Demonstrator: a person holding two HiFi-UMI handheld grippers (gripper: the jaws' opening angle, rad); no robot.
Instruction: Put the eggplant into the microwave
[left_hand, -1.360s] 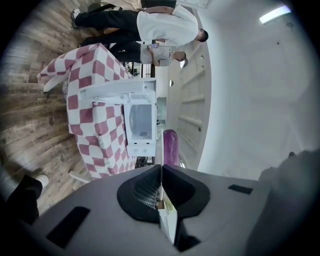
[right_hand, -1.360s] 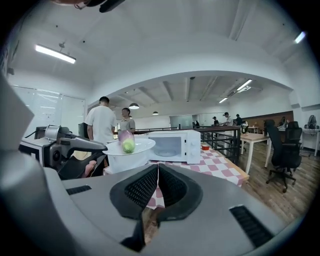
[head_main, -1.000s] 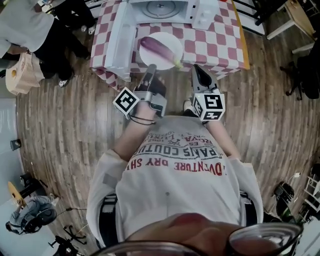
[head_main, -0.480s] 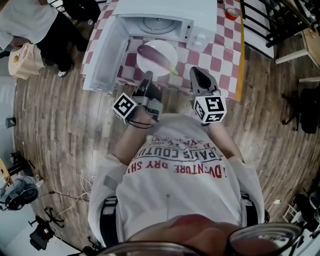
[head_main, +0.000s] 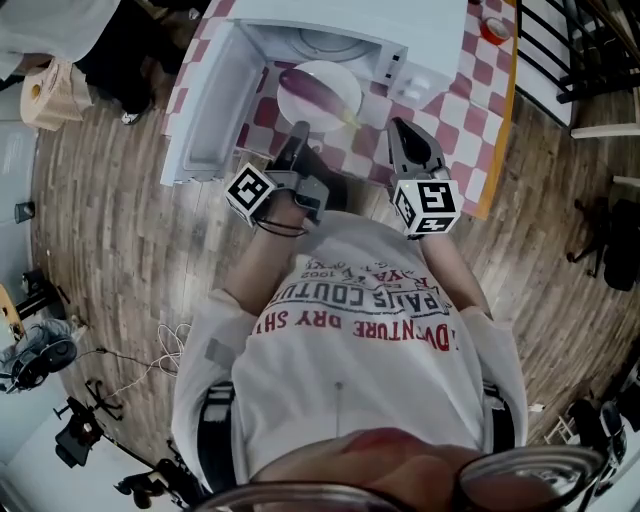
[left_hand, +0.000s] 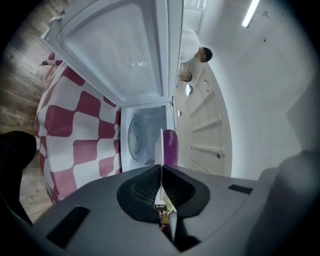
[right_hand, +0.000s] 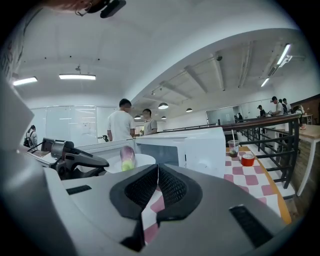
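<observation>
Holding the plate (head_main: 342, 78) by its rim in your left gripper's (head_main: 300, 133) clamped jaws, you have the eggplant (head_main: 310, 95) on it near the table's (head_main: 470, 110) front edge, just outside the open microwave (head_main: 400, 25); your right gripper (head_main: 405, 135) is closed, empty.

Both forearms were stretched forward from the torso, side by side and a little apart. Left gripper (head_main: 300, 132) (left_hand: 161, 169) pointed about level, jaws pressed together on the thin rim of a white plate (head_main: 331, 72) (left_hand: 160, 145). Right gripper (head_main: 399, 126) (right_hand: 157, 168) tipped slightly downward, pads meeting at the tips with nothing between them. Marker cubes sat just ahead of each wrist.
</observation>
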